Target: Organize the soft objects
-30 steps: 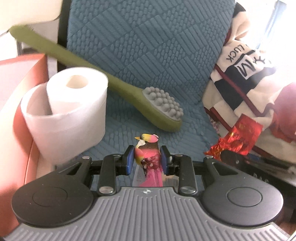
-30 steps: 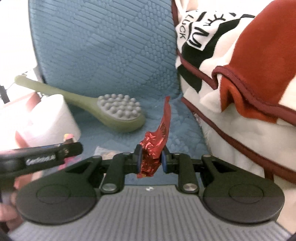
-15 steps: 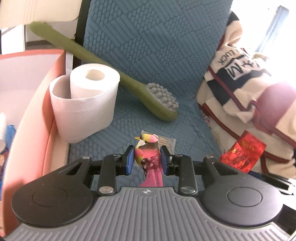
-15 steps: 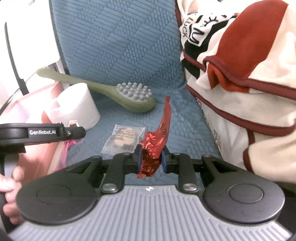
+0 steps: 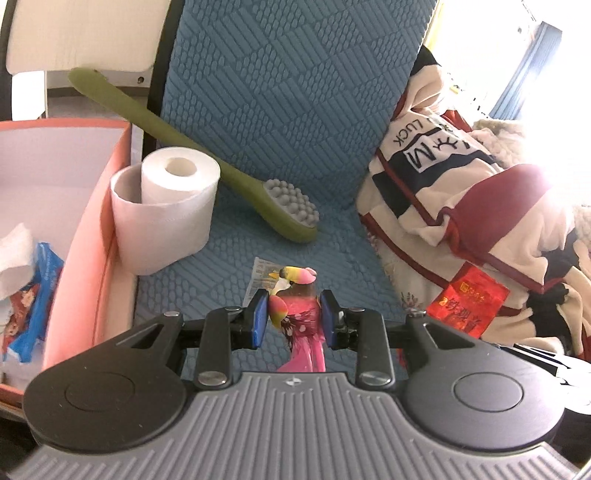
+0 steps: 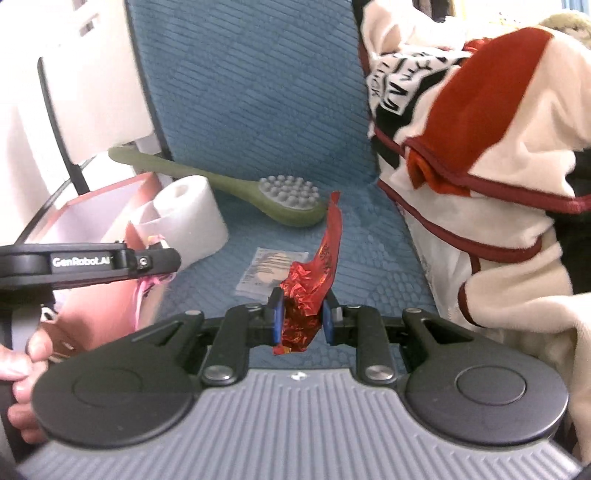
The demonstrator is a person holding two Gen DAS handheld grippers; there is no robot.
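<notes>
My left gripper (image 5: 294,316) is shut on a small pink bird toy (image 5: 297,310) and holds it above the blue seat cushion (image 5: 280,110). It also shows from the side in the right wrist view (image 6: 155,258). My right gripper (image 6: 301,319) is shut on a crumpled red foil wrapper (image 6: 314,273), which also shows in the left wrist view (image 5: 467,301). A toilet paper roll (image 5: 166,210), a green long-handled brush (image 5: 280,210) and a small clear packet (image 6: 271,267) lie on the cushion.
An orange box (image 5: 88,236) stands at the left and holds a blue packet (image 5: 35,295) and white tissue. A red, white and black blanket (image 5: 480,214) is heaped at the right of the seat. A white chair back (image 5: 81,33) is behind.
Both grippers have drawn back and up from the cushion with their objects still held. The orange box and the clear packet have come into view.
</notes>
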